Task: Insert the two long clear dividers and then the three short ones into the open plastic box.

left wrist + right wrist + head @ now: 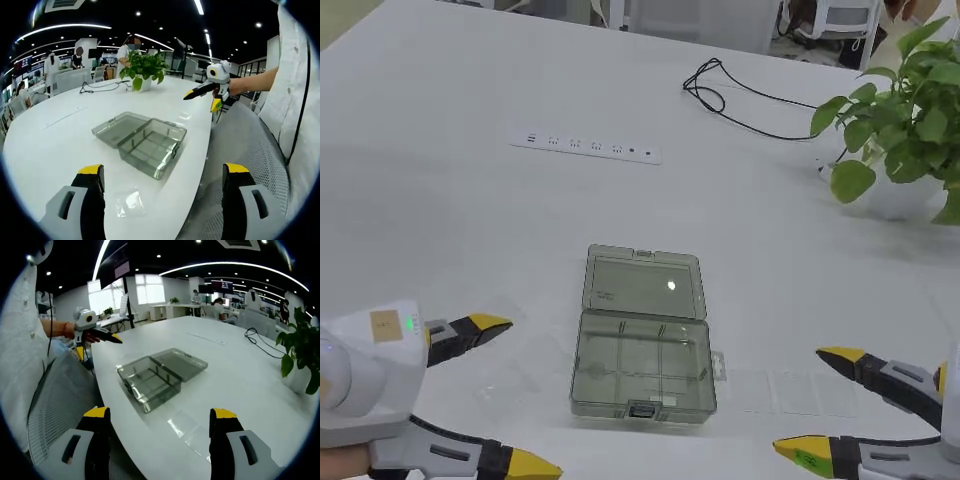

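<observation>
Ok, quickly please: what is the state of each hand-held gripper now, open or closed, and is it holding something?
The left hand-held gripper is open, holding nothing.
The right hand-held gripper is open, holding nothing.

Overhead, looking down and forward; low from either side, facing inward, all sharing the box (642, 340) mid-frame.

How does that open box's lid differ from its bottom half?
The lid is shallow, on the far side; the bottom half is deeper, on the near side. The lid's panel looks smooth; the bottom half shows faint lines inside and a front latch. Both are smoky see-through plastic.
</observation>
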{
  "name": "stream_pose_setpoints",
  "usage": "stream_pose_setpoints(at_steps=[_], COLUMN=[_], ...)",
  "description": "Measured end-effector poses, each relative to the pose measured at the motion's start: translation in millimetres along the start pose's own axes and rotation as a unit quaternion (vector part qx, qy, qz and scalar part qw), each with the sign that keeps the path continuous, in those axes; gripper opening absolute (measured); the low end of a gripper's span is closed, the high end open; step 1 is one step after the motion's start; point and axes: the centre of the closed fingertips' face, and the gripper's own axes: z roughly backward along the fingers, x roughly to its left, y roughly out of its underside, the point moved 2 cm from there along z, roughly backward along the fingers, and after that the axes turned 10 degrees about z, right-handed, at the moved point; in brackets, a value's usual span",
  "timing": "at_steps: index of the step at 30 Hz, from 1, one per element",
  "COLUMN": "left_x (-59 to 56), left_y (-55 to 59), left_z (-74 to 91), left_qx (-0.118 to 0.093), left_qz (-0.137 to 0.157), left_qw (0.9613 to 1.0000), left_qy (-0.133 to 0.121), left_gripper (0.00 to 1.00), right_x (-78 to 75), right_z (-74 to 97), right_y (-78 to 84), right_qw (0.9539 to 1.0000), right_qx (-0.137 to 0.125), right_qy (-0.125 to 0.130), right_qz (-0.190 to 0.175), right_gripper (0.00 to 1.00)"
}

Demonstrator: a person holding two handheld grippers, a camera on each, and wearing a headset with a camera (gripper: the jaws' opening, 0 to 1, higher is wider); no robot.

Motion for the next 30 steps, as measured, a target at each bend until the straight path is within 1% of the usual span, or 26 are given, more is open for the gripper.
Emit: stream_pose_setpoints(at_steps=[20, 30], left_x=[-2.3, -2.6], left_y=[2.4, 0.8], left_z=[0.5, -1.3], left_qx=[0.005, 0.007], left_qz=[0.001, 0.001], left_qw=[1.0000, 1.0000], left_qy=[0.002, 0.004], left_gripper=[1.00, 1.00], right_x=[2.1, 3.0], right_z=[0.7, 0.3], right_y=[0.3, 0.8], right_qw=[1.0000, 1.0000], right_qx=[0.000, 0.001], right_qy=[-0.001, -0.004], right_qz=[0.000, 0.000], right_gripper=[0.82, 0.82])
